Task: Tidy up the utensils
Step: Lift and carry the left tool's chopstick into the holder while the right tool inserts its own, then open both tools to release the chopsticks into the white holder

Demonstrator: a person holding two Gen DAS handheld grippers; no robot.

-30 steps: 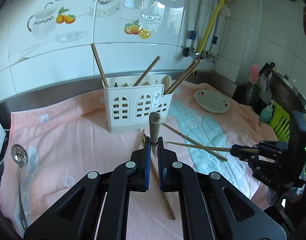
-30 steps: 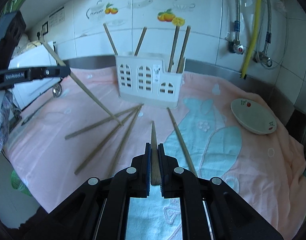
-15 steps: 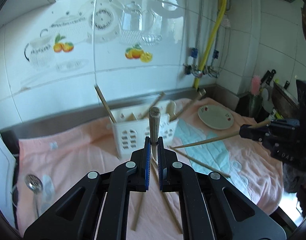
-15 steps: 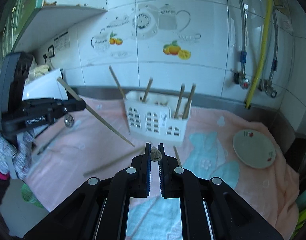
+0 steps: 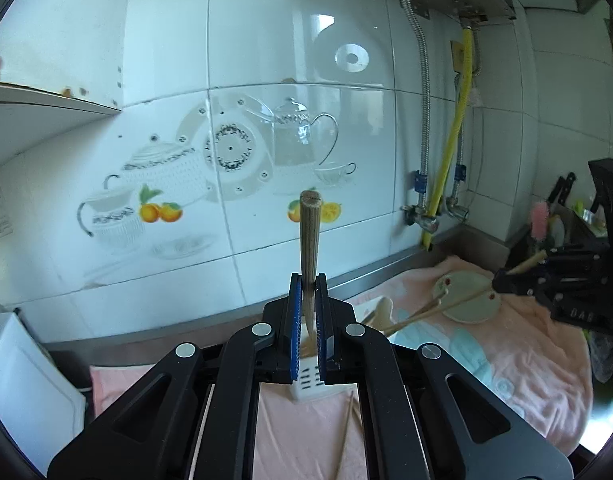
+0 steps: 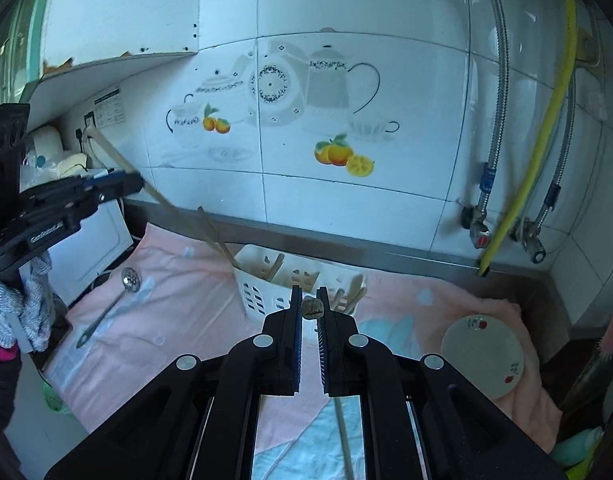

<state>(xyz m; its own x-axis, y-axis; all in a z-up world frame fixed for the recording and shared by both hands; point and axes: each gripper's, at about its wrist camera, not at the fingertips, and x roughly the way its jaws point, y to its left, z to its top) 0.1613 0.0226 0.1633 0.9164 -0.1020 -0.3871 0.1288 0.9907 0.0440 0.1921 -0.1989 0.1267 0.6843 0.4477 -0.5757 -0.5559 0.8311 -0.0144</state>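
At 9 o'clock in the right wrist view, left tongs (image 6: pixel 136 182) are clamped on a chopstick (image 6: pixel 174 210), held tilted above the pink towel (image 6: pixel 178 296), tip toward the white utensil caddy (image 6: pixel 262 276). Slotted spoon (image 6: pixel 126 284) lies at 8 o'clock on the towel, untouched. Caddy at center already has several chopsticks standing in its compartments, so it's partly filled. Right tongs (image 6: pixel 308 308) at 6 o'clock are clamped on a second chopstick (image 6: pixel 311 307), seen end-on, just in front of the caddy. Another chopstick (image 6: pixel 344 440) lies on the surface below them. Small plate (image 6: pixel 482 356) at 4 o'clock, well apart from the caddy. Left wrist view agrees: its stick (image 5: pixel 309 240) is pinched upright between the pads. Judgement: roughly midway. Left to do: both held sticks into the caddy, then the loose sticks and the spoon.
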